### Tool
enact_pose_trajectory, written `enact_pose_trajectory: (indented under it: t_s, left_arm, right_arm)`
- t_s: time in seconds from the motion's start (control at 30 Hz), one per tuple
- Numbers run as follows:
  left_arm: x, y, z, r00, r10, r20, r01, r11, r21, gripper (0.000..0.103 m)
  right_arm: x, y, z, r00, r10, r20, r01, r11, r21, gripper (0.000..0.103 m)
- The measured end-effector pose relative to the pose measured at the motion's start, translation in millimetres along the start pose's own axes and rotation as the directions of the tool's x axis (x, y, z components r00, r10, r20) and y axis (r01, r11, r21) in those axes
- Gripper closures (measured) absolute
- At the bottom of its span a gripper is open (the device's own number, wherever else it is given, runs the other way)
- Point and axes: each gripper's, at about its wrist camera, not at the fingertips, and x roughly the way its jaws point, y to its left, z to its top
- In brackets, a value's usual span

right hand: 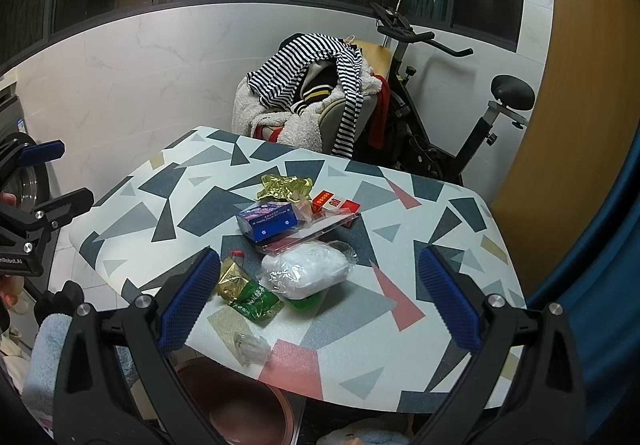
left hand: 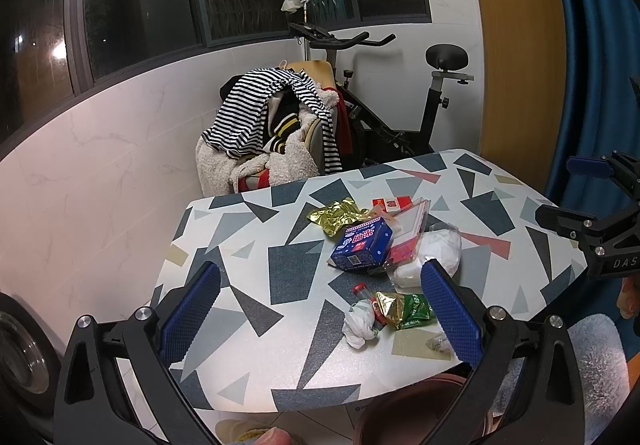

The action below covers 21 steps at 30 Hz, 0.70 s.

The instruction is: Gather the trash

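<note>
Trash lies on the patterned table (left hand: 280,345) (right hand: 360,345): a blue box (left hand: 362,245) (right hand: 266,221), a gold wrapper (left hand: 334,215) (right hand: 284,185), a red packet (left hand: 390,203) (right hand: 334,202), a clear bag of white stuff (left hand: 438,249) (right hand: 306,273), a green-gold packet (left hand: 404,310) (right hand: 250,295), a crumpled white tissue (left hand: 360,323) and a small clear wrapper (right hand: 252,347). My left gripper (left hand: 320,313) is open and empty above the table's near edge. My right gripper (right hand: 318,299) is open and empty above the near edge too.
A brown round bin (left hand: 416,413) (right hand: 236,409) stands on the floor under the table's near edge. A chair piled with clothes (left hand: 272,133) (right hand: 312,97) and an exercise bike (left hand: 400,105) (right hand: 440,105) stand behind the table. A blue curtain (left hand: 592,45) hangs right.
</note>
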Motion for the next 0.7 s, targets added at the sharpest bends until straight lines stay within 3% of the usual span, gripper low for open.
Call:
enact_pose_trajectory:
  t_s: [0.7]
  left_arm:
    - [0.3, 10.2, -4.7, 1.0, 0.006, 0.026, -0.007, 1.0, 0.025, 0.005]
  right_arm:
    - [0.8, -8.7, -10.1, 1.0, 0.012, 0.006, -0.012, 1.0, 0.025, 0.005]
